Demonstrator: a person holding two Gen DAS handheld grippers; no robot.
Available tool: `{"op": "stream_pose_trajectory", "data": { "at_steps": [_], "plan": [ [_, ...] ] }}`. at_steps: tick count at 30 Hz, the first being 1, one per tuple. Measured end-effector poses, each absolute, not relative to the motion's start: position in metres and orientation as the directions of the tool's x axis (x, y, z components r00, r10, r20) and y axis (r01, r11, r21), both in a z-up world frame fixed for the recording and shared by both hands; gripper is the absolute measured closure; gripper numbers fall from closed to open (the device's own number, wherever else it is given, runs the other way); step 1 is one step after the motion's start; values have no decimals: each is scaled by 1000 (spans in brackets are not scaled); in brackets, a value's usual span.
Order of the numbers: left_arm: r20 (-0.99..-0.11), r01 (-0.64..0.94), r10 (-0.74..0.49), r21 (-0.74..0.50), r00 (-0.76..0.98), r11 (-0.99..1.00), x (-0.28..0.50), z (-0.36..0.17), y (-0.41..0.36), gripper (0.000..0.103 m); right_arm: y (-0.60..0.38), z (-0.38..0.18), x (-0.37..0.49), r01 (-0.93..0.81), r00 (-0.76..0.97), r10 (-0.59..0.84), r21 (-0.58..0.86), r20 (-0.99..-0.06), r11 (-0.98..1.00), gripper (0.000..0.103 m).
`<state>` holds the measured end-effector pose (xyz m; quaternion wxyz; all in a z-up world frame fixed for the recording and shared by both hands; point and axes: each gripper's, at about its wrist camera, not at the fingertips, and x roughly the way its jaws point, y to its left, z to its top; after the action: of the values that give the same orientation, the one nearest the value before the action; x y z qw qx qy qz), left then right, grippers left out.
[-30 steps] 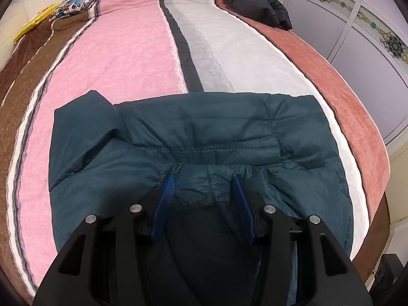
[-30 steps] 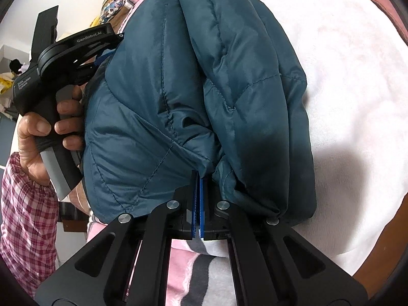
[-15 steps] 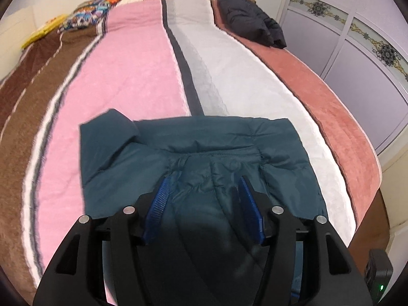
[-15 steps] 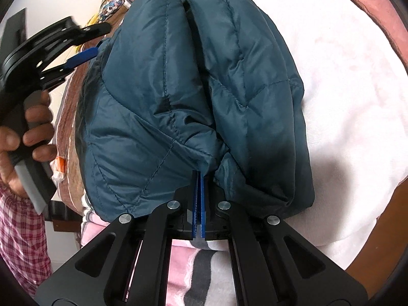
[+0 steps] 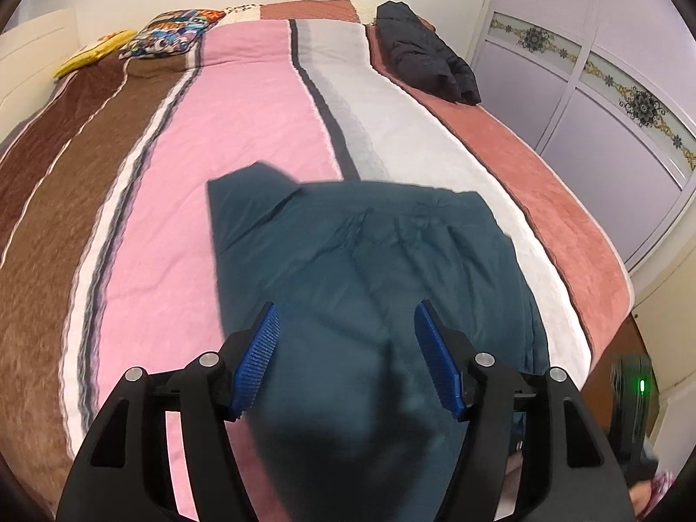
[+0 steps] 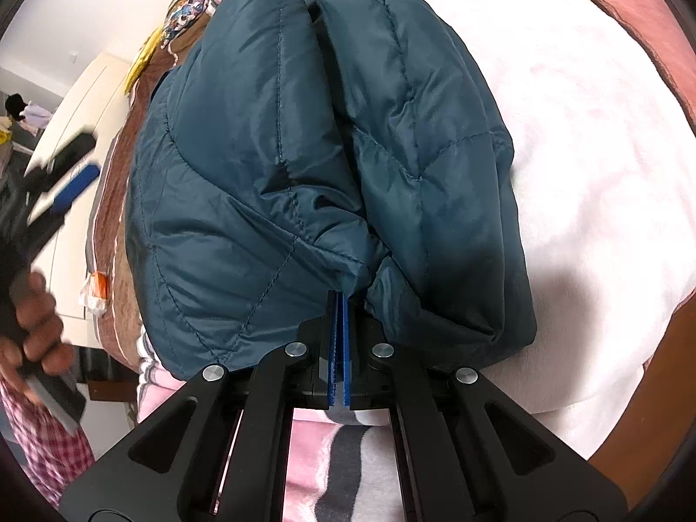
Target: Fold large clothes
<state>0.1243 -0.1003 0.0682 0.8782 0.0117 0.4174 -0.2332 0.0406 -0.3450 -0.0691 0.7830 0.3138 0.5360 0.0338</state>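
Note:
A dark teal quilted jacket (image 5: pixel 365 261) lies folded on the striped bedspread (image 5: pixel 243 130) near the bed's front edge. My left gripper (image 5: pixel 346 326) is open and empty, held above the jacket's near part. In the right wrist view the same jacket (image 6: pixel 304 152) fills the frame in bulky folded layers. My right gripper (image 6: pixel 339 304) is shut on the jacket's near edge, its blue pads pressed together on a thin bit of fabric. The left gripper (image 6: pixel 65 187) shows blurred at the left of that view, held by a hand.
A black garment (image 5: pixel 426 65) lies at the bed's far right. A colourful pillow (image 5: pixel 174 35) and a yellow item (image 5: pixel 93 50) lie at the head. Wardrobe doors (image 5: pixel 609 108) stand along the right. A device with a green light (image 5: pixel 639 387) sits past the bed's right corner.
My left gripper has pulled back and up from the jacket with its jaws open, so the jacket looks smaller. The right gripper stays shut on the jacket's edge.

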Motion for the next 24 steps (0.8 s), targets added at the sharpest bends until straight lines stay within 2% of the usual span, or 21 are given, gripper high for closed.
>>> {"op": "stream_pose_trajectory", "data": {
  "at_steps": [16,24],
  "plan": [
    [-802,331,-421,-295,425,896,69,14,-25,37,-338,-65,28,310,446,354,513,-822,801,102],
    [-818,308,-436,-333,375,891,62,-3,-18,37,-338,-60,16,309,469,349,521,-812,796,99]
  ]
}}
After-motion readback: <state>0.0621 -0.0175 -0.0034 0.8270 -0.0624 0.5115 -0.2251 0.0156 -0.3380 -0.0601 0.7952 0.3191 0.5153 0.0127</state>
